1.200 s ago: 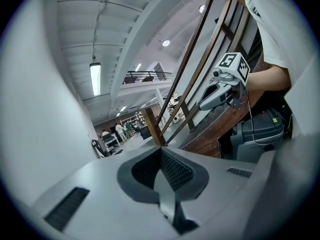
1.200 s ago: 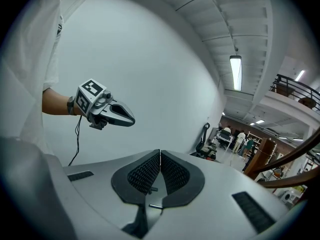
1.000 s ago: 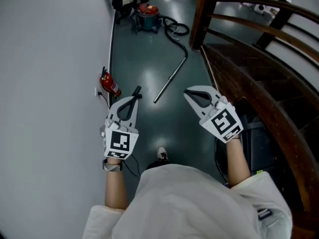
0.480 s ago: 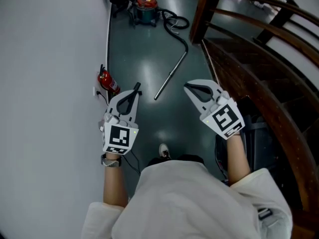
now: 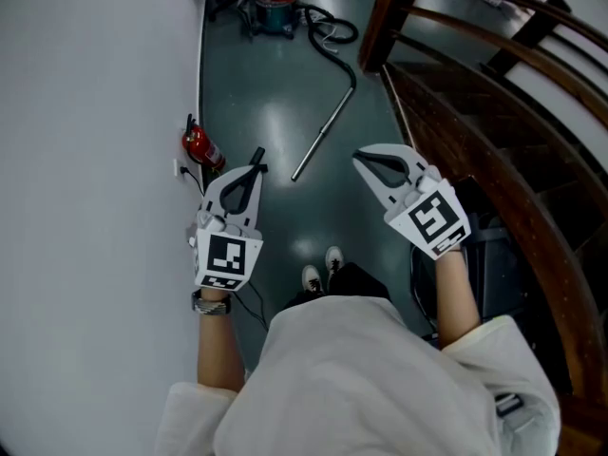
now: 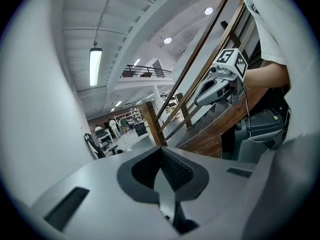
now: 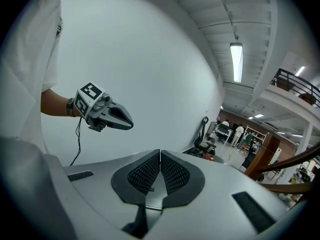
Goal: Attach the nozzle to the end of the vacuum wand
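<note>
The vacuum wand (image 5: pixel 323 133), a thin metal tube, lies slantwise on the dark floor ahead of me. Its far end joins a black hose (image 5: pixel 330 38) that runs to a red and teal vacuum canister (image 5: pixel 271 12). I cannot make out a separate nozzle. My left gripper (image 5: pixel 256 153) is held out on the left, shut and empty, with its tip short of the wand's near end. The right gripper (image 5: pixel 360 161) is held out level with it on the right, also shut on nothing. Each gripper view shows closed pads: left gripper (image 6: pixel 160 151), right gripper (image 7: pixel 160 154).
A white wall (image 5: pixel 95 160) runs along the left with a red fire extinguisher (image 5: pixel 197 145) at its foot. A dark wooden staircase and railing (image 5: pixel 494 131) close off the right. A black bin (image 5: pixel 494 264) stands beside me. My shoes (image 5: pixel 321 270) show below the grippers.
I have stepped forward: a second shoe has come into view and both grippers have moved ahead a little. The floor objects sit slightly higher in the picture. Both jaws stayed shut.
</note>
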`<state>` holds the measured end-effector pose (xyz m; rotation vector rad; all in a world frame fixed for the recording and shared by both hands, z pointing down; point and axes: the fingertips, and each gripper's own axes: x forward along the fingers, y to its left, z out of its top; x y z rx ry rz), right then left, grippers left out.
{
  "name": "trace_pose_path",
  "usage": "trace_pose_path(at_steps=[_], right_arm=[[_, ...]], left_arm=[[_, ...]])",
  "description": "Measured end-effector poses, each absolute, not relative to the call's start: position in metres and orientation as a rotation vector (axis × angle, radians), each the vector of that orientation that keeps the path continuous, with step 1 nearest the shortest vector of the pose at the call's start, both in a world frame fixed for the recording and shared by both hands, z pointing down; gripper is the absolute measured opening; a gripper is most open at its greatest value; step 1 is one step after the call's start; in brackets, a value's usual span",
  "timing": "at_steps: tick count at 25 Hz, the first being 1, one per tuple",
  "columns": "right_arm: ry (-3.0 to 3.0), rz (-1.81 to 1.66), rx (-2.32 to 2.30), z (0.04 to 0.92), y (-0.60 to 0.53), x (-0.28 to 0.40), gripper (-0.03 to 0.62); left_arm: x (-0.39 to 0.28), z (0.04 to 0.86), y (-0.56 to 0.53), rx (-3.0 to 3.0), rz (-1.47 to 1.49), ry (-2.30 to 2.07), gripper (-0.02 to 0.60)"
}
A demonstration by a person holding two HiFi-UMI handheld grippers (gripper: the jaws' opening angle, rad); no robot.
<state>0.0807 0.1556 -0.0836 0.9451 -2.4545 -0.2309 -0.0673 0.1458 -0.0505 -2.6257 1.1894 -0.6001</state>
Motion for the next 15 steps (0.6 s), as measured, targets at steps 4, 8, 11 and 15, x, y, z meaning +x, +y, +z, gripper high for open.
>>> trace_pose_path(at_steps=[4,8,11,15], right_arm=[[-2.456,-0.239,0.931,-0.085,0.147,0.075,0.028],[-2.469,-0.243,0.907,-0.084,0.137,0.071,0.028],[-2.477,-0.241,0.891,-0.082,0.128,0.07,0.028],[-2.496,-0.244,0.871,-0.082,0.114,0.072,0.028]], left_arm=[[-0.074,-0.049,0.14,-2.621,-0.602,1.207,0.0],[-0.076,-0.046,0.134,-2.621,-0.614,1.225,0.0],[-0.075,-0.045,0.129,-2.617,-0.622,1.235,0.0],[-0.072,-0.047,0.118,-2.607,-0.638,1.252,0.0]])
